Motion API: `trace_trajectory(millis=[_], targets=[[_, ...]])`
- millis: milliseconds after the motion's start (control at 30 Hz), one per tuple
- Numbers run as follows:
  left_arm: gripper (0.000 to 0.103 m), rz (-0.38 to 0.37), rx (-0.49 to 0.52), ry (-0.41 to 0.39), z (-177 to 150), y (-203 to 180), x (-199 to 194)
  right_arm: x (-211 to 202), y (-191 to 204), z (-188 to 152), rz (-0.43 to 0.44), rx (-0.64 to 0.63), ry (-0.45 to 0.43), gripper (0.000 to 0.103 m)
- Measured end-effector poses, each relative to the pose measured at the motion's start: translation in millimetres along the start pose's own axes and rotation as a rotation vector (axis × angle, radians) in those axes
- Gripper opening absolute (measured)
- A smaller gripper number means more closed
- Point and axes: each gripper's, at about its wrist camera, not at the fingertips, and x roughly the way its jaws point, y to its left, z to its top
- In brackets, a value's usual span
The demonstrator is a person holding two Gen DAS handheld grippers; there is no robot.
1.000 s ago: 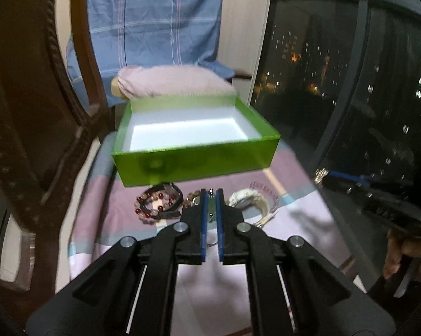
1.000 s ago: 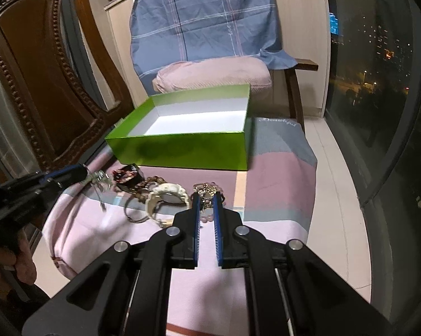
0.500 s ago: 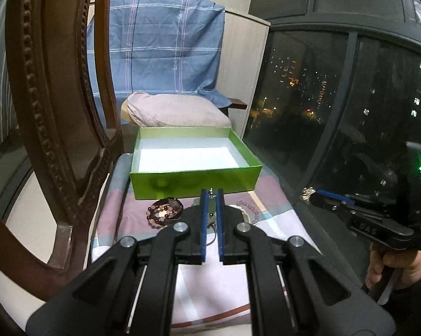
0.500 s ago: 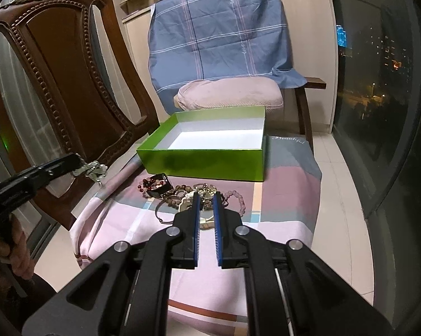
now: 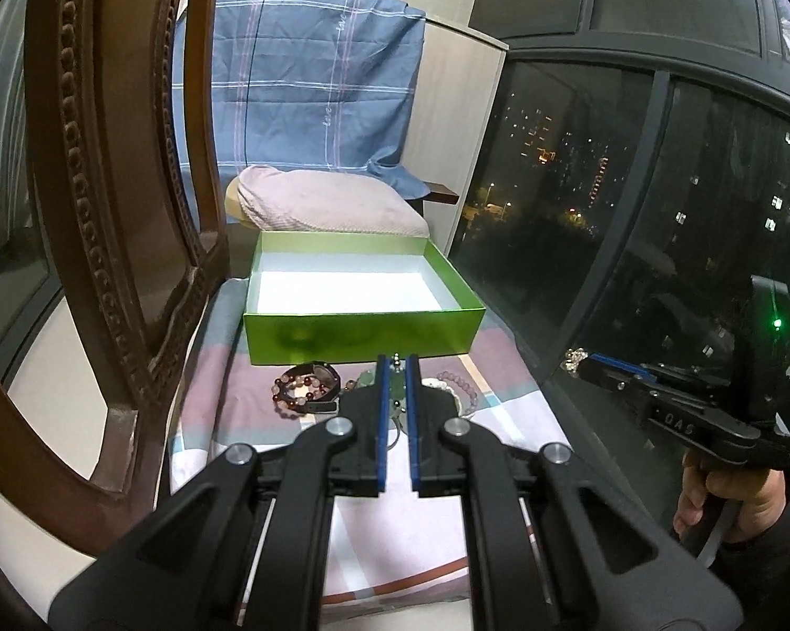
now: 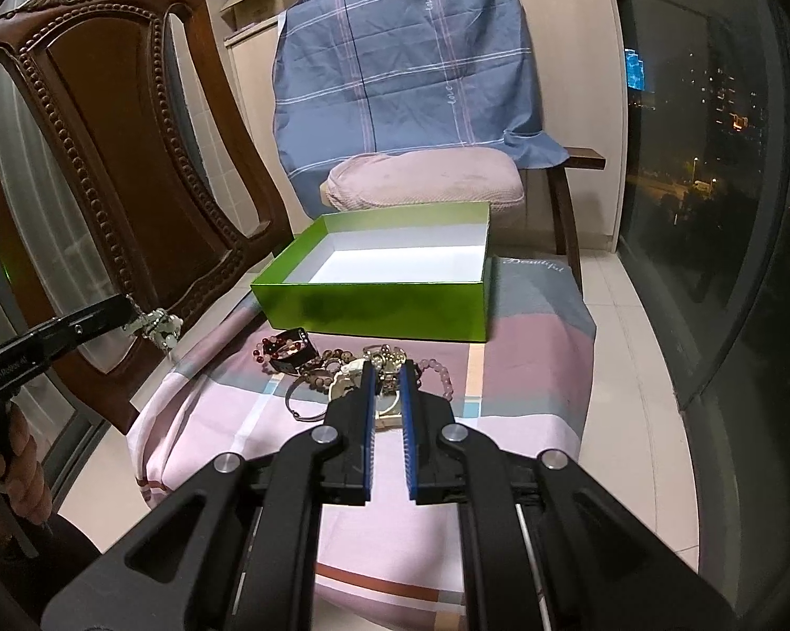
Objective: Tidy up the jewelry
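A green open box [image 5: 363,336] with a bare white floor stands at the far end of a pink and grey checked cloth [image 5: 226,405]. In front of it lies a heap of bracelets [image 6: 310,357], among them a red-beaded one [image 5: 300,394]. My left gripper [image 5: 395,360] hangs above the heap, shut on a silvery chain with pale green beads [image 6: 158,326]. My right gripper [image 6: 387,365] is also raised, shut on a small silvery piece [image 5: 572,359]. The box [image 6: 373,310] holds no jewellery.
A carved brown wooden chair [image 6: 116,158] stands close on the left. Behind the box are a pink cushion [image 5: 331,205] and a blue plaid cloth [image 6: 405,68] draped over another chair. A dark window [image 5: 657,210] runs along the right, with tiled floor [image 6: 636,357] beside the cloth.
Both grippers have lifted up and drawn back from the heap, each with its piece of jewellery. The box and heap look smaller and farther off. Little moved in the last half second.
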Motion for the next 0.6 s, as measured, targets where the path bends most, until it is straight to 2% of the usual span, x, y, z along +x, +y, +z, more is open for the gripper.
trace_trajectory(millis=[600], targets=[[0.006, -0.004, 0.011, 0.011, -1.8, -6.2, 2.2, 2.5, 0.2, -1.1, 0.001, -0.002, 0.006, 0.009]])
